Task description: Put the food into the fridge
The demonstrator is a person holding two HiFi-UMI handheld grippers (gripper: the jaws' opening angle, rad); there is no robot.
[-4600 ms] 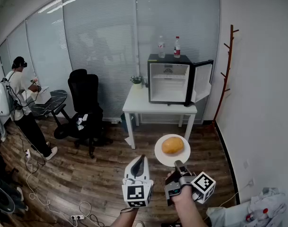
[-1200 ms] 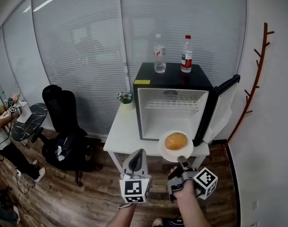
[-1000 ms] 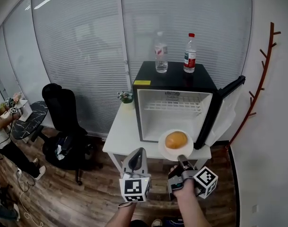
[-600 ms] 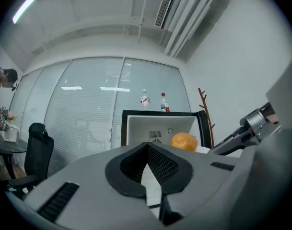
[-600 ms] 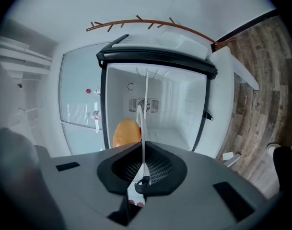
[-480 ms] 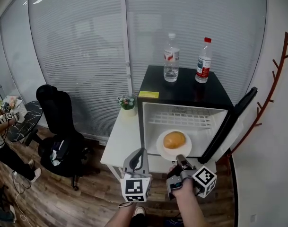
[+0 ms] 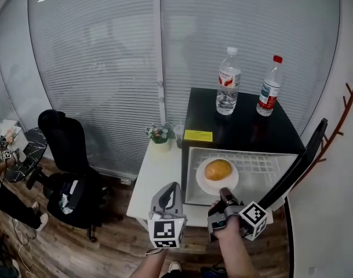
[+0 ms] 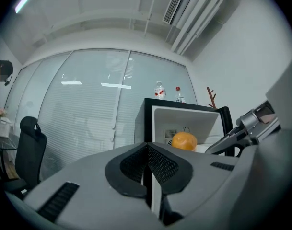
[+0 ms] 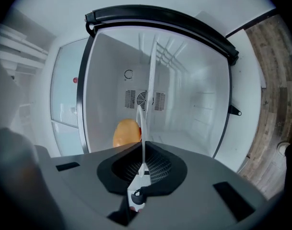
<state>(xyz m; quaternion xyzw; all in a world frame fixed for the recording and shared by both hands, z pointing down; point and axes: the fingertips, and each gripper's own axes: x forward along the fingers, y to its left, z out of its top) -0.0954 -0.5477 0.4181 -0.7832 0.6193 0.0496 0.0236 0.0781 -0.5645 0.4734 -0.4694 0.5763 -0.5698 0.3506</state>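
Note:
A golden bun (image 7: 218, 169) lies on a white plate (image 7: 206, 185). My right gripper (image 7: 225, 195) is shut on the plate's near rim and holds it in front of the open mini fridge (image 7: 246, 133). In the right gripper view the plate (image 9: 140, 120) runs edge-on out of the jaws, with the bun (image 9: 126, 132) left of it and the white fridge interior (image 9: 193, 104) behind. My left gripper (image 7: 170, 195) is shut and holds nothing, low and left of the plate. From the left gripper view the bun (image 8: 184, 141) shows ahead against the fridge (image 8: 184, 121).
The fridge door (image 7: 298, 167) stands open at the right. Two water bottles (image 7: 228, 89) (image 7: 269, 94) stand on the fridge top. The fridge sits on a white table (image 7: 156, 181) with a small plant (image 7: 160, 136). A black office chair (image 7: 66, 167) stands at left.
I have walked up to the fridge with the plate held out. The fridge has grown larger in view, and the plate now sits before its open front.

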